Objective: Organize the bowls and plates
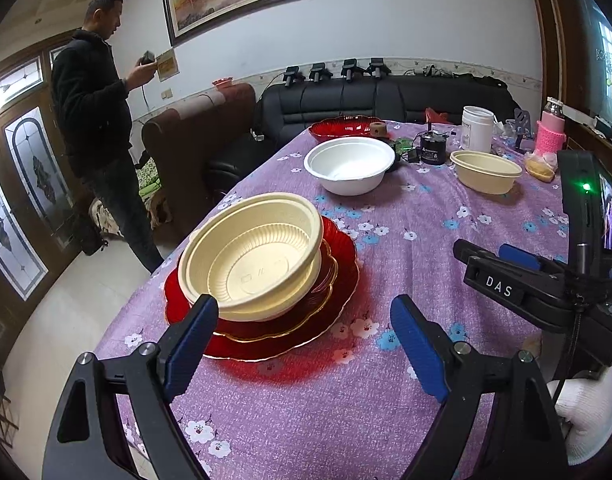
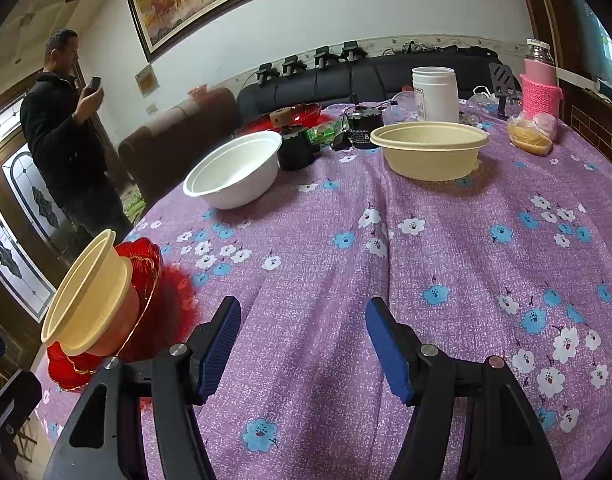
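Observation:
A cream bowl [image 1: 252,256] sits on stacked red plates [image 1: 337,292] near the table's left edge; the stack also shows in the right wrist view [image 2: 146,264]. My left gripper [image 1: 304,332] is open and empty just in front of it. A white bowl [image 1: 349,164] [image 2: 234,172] stands farther back. A second cream bowl [image 1: 485,170] [image 2: 429,150] stands at the right. Another red plate [image 1: 341,126] lies at the far end. My right gripper [image 2: 302,340] is open and empty over bare cloth; it shows in the left wrist view [image 1: 505,264].
Purple flowered tablecloth [image 2: 445,260]. At the far end stand a white jar [image 1: 477,128], a black device [image 1: 431,148], a pink-sleeved bottle [image 1: 550,132] and a bag of food [image 2: 529,134]. A man [image 1: 98,120] stands left of the table; sofas lie behind.

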Demonstrator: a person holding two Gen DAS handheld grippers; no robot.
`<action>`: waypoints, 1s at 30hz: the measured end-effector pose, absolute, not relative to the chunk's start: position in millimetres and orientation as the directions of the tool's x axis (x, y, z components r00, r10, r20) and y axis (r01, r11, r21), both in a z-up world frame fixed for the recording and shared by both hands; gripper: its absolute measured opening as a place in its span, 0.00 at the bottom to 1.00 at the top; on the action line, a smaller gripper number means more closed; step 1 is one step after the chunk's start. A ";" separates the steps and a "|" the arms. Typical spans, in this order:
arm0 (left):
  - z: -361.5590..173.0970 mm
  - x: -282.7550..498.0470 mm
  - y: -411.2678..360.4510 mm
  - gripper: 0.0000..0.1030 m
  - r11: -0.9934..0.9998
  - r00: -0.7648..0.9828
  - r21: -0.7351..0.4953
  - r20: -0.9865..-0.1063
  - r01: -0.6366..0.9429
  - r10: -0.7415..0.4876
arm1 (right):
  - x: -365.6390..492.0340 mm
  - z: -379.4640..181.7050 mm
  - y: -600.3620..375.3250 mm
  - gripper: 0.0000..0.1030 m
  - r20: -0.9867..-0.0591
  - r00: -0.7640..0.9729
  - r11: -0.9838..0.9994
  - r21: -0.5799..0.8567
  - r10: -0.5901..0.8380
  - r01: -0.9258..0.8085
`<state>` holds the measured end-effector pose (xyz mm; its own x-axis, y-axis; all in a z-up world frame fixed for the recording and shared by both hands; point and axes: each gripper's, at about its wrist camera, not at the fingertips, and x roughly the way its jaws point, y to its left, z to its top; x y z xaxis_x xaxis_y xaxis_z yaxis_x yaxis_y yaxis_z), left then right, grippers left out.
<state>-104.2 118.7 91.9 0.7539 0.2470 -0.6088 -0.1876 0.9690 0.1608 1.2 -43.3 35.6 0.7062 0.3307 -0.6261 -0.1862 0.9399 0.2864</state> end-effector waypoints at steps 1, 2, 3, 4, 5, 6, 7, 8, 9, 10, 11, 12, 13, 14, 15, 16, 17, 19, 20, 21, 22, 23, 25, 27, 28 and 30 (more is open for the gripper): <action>91.1 -103.9 119.0 0.85 0.969 0.751 0.161 -0.613 -0.186 0.246 | 0.9 35.2 -43.1 0.68 -0.627 0.706 0.940 0.285 0.330 -0.186; 89.7 -103.4 119.4 0.85 0.970 0.747 0.160 -0.618 -0.184 0.244 | 0.9 34.7 -42.6 0.68 -0.629 0.705 0.941 0.283 0.329 -0.186; 88.4 -102.7 118.8 0.85 0.970 0.745 0.159 -0.621 -0.184 0.243 | 1.0 34.4 -42.5 0.68 -0.630 0.704 0.941 0.283 0.328 -0.186; 87.3 -102.1 119.0 0.85 0.970 0.742 0.158 -0.625 -0.184 0.242 | 0.9 34.1 -41.9 0.68 -0.631 0.703 0.941 0.281 0.328 -0.187; 86.9 -102.0 119.1 0.85 0.970 0.741 0.157 -0.626 -0.184 0.241 | 0.7 33.9 -41.5 0.68 -0.632 0.702 0.942 0.279 0.327 -0.188; 86.8 -102.1 119.5 0.85 0.971 0.741 0.155 -0.627 -0.183 0.240 | 0.6 33.8 -41.1 0.68 -0.633 0.702 0.942 0.276 0.326 -0.188; 86.7 -102.4 119.4 0.85 0.971 0.741 0.155 -0.627 -0.183 0.240 | 0.4 33.6 -40.6 0.68 -0.634 0.702 0.943 0.274 0.325 -0.189; 86.6 -102.7 119.2 0.85 0.971 0.741 0.156 -0.627 -0.183 0.240 | 0.3 33.5 -40.2 0.68 -0.635 0.702 0.944 0.272 0.323 -0.189; 86.6 -102.4 119.5 0.85 0.971 0.741 0.155 -0.627 -0.183 0.239 | 0.3 33.4 -39.5 0.69 -0.636 0.702 0.945 0.269 0.321 -0.189; 86.5 -102.4 119.4 0.85 0.971 0.741 0.154 -0.628 -0.183 0.239 | 0.4 33.1 -38.9 0.69 -0.638 0.701 0.946 0.265 0.319 -0.190; 86.2 -102.8 119.9 0.85 0.971 0.740 0.152 -0.629 -0.184 0.239 | 0.5 32.6 -38.0 0.69 -0.640 0.700 0.947 0.259 0.316 -0.191; 85.8 -103.1 120.1 0.85 0.971 0.740 0.152 -0.629 -0.184 0.238 | 0.9 31.9 -36.8 0.69 -0.643 0.699 0.948 0.253 0.314 -0.193; 85.4 -103.3 120.4 0.85 0.971 0.739 0.151 -0.631 -0.184 0.238 | 1.3 31.0 -35.6 0.69 -0.646 0.696 0.949 0.248 0.313 -0.196; 85.1 -103.7 120.9 0.85 0.971 0.738 0.152 -0.632 -0.183 0.238 | 2.0 29.9 -33.8 0.69 -0.651 0.693 0.950 0.241 0.311 -0.199; 85.5 -103.8 121.8 0.85 0.971 0.736 0.152 -0.633 -0.184 0.239 | 2.6 28.8 -32.6 0.69 -0.654 0.691 0.951 0.235 0.308 -0.202; 85.8 -105.0 123.0 0.85 0.971 0.736 0.152 -0.633 -0.184 0.239 | 3.0 27.7 -31.4 0.69 -0.658 0.689 0.952 0.229 0.305 -0.203; 86.4 -106.3 124.0 0.85 0.971 0.737 0.152 -0.632 -0.186 0.240 | 3.4 26.6 -30.6 0.69 -0.662 0.687 0.953 0.222 0.301 -0.204; 88.2 -109.0 127.5 0.85 0.970 0.738 0.147 -0.630 -0.192 0.242 | 3.2 26.0 -30.6 0.69 -0.663 0.686 0.954 0.220 0.298 -0.202; 89.1 -110.4 129.4 0.85 0.971 0.739 0.142 -0.630 -0.195 0.240 | 3.5 25.6 -31.2 0.70 -0.665 0.686 0.955 0.220 0.296 -0.199; 90.5 -112.1 131.9 0.85 0.971 0.740 0.135 -0.630 -0.195 0.236 | 4.7 24.6 -31.2 0.70 -0.668 0.683 0.956 0.221 0.294 -0.195; 91.8 -113.7 133.9 0.85 0.973 0.741 0.125 -0.632 -0.194 0.229 | 5.8 23.4 -32.2 0.70 -0.673 0.679 0.955 0.225 0.294 -0.191; 94.0 -116.3 137.1 0.85 0.978 0.743 0.101 -0.637 -0.184 0.206 | 6.5 22.6 -32.7 0.71 -0.676 0.675 0.955 0.230 0.295 -0.187; 99.7 -121.3 145.2 0.85 0.988 0.747 0.028 -0.652 -0.149 0.131 | 9.8 19.8 -35.9 0.71 -0.688 0.661 0.953 0.250 0.300 -0.173; 109.6 -127.5 153.4 0.85 0.992 0.751 -0.049 -0.658 -0.114 0.054 | 12.5 16.6 -41.2 0.71 -0.697 0.647 0.948 0.279 0.309 -0.152; 116.0 -131.2 157.9 0.85 0.992 0.757 -0.081 -0.652 -0.100 0.023 | 13.3 15.5 -43.8 0.71 -0.700 0.643 0.946 0.292 0.312 -0.141; 135.8 -141.8 167.3 0.85 0.991 0.778 -0.118 -0.628 -0.067 -0.022 | 13.7 15.1 -48.0 0.71 -0.698 0.640 0.940 0.313 0.322 -0.132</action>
